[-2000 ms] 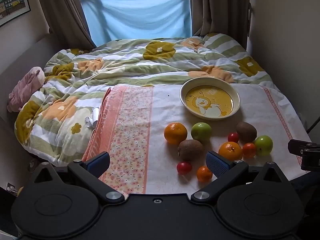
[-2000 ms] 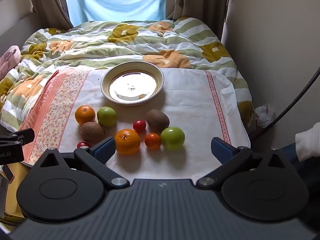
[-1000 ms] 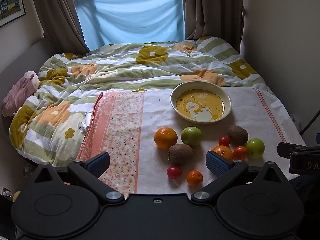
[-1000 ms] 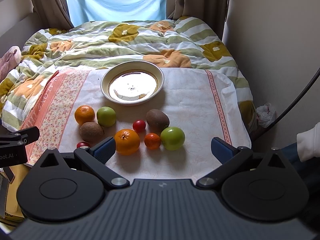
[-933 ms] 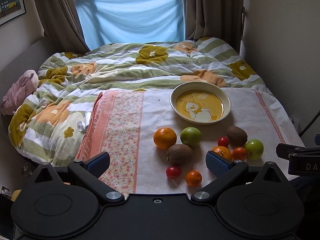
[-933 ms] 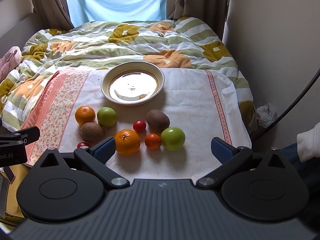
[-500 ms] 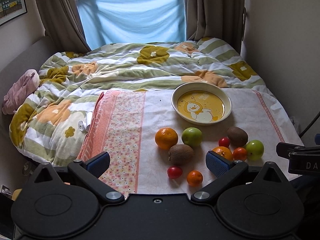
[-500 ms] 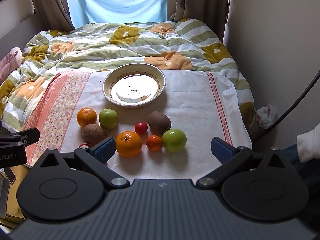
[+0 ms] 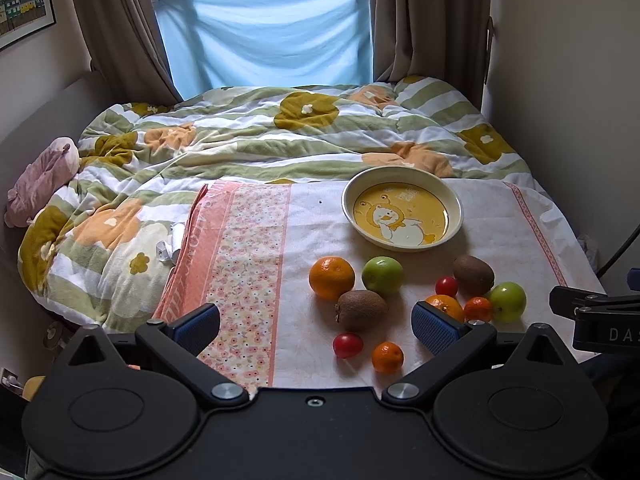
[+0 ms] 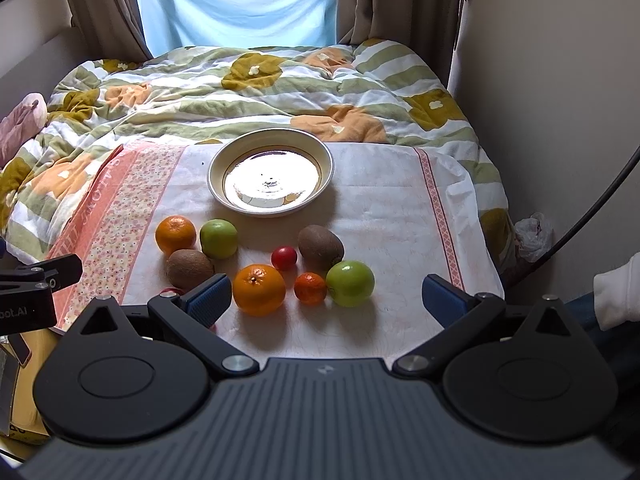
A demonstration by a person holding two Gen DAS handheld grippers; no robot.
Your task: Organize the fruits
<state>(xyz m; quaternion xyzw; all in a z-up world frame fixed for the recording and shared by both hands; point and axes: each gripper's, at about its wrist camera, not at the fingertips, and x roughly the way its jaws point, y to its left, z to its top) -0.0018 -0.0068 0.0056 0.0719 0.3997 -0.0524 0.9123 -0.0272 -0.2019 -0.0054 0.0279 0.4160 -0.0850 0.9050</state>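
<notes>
Several fruits lie on a white and pink cloth (image 9: 304, 216) spread over the bed. Nearest the yellow duck bowl (image 9: 401, 208) (image 10: 270, 172) are an orange (image 9: 331, 277) (image 10: 175, 234), a green apple (image 9: 382, 275) (image 10: 218, 238) and a kiwi (image 9: 473, 275) (image 10: 321, 247). Closer in lie a second kiwi (image 9: 361, 309) (image 10: 189, 269), a red tomato (image 9: 347, 345), a small mandarin (image 9: 387, 357), a big orange (image 10: 259, 289) and another green apple (image 10: 350, 283). My left gripper (image 9: 315, 322) and right gripper (image 10: 328, 296) both hang open and hold nothing, above the cloth's near edge.
A flowered green and white duvet (image 9: 248, 140) covers the bed behind the cloth. A pink soft toy (image 9: 44, 180) lies at the left. A wall runs close along the right side (image 10: 560, 80). A white sleeve (image 10: 618, 292) shows at the far right.
Both views have shifted a little, so the fruits sit slightly farther right and lower. No fruit has moved on the cloth. Both grippers stay open.
</notes>
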